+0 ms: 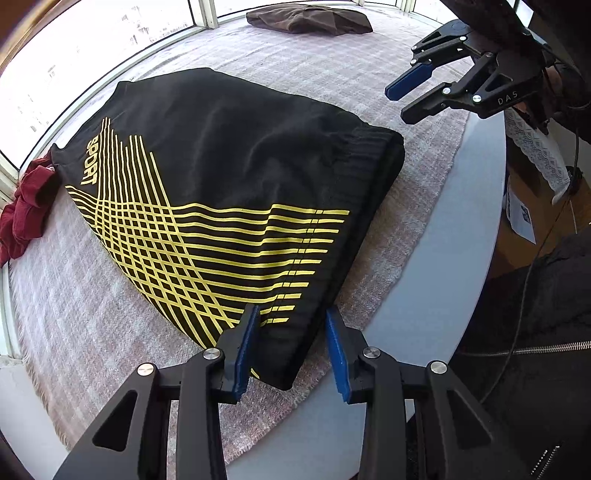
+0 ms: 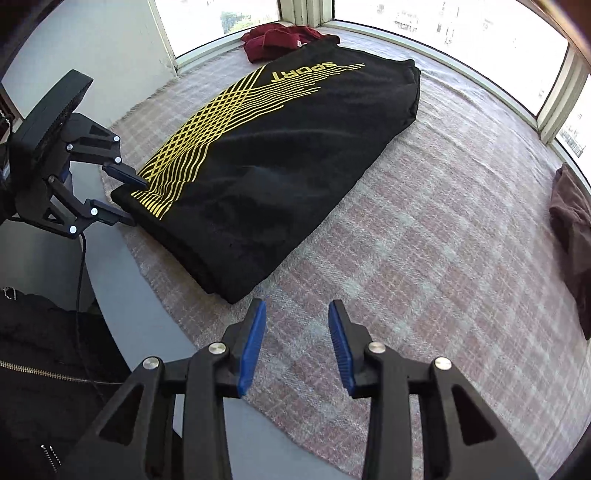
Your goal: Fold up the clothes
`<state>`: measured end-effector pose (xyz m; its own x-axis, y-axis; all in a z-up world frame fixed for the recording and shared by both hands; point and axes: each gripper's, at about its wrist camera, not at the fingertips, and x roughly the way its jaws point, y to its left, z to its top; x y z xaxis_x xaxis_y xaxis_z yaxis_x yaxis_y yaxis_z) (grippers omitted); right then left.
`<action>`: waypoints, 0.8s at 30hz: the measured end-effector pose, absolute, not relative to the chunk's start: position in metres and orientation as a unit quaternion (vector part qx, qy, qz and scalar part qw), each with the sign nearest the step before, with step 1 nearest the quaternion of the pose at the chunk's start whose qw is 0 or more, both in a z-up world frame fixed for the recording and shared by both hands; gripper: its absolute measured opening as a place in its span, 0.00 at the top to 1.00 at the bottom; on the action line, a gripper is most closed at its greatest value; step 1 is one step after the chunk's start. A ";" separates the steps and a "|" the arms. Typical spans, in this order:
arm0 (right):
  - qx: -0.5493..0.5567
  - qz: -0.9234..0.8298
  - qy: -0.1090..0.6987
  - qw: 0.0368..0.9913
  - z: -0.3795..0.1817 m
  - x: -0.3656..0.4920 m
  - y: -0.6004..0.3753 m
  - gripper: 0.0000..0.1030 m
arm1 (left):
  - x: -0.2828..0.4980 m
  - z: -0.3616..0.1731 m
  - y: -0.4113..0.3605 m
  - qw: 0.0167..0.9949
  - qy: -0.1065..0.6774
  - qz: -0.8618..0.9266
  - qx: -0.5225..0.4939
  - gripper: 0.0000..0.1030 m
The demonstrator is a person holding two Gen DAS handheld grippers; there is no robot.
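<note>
Left gripper (image 1: 291, 347) is straddling the folded black SPORT garment's (image 1: 229, 184) corner, jaws part-open, not yet pinching; right gripper (image 2: 297, 343) is hovering part-open and empty, likely readying another fold

Bright daylight through a curved row of white-framed windows (image 2: 436, 22); pale tabletop (image 1: 443, 258) under a pinkish checked cloth (image 2: 424, 221); grey wall (image 2: 92, 44).
</note>
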<state>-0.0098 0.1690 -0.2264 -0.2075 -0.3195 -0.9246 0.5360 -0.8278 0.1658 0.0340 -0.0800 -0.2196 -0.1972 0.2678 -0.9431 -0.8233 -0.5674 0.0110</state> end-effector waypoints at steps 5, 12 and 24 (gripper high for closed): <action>0.604 -0.747 0.000 0.278 -0.237 -0.022 0.172 0.66 | 0.037 -0.216 -0.081 0.368 0.264 0.732 -0.509 0.67; 0.596 -0.754 0.006 0.277 -0.239 -0.009 0.154 0.66 | 0.029 -0.214 -0.089 0.367 0.254 0.734 -0.511 0.67; 0.564 -0.778 0.105 0.256 -0.243 -0.002 0.125 0.61 | 0.027 -0.213 -0.090 0.379 0.250 0.729 -0.512 0.67</action>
<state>-0.0022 0.1250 -0.2433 -0.2341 -0.2792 -0.9313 0.5165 -0.8472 0.1242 0.0270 -0.0904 -0.2128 -0.1888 0.2979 -0.9358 -0.8089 -0.5875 -0.0238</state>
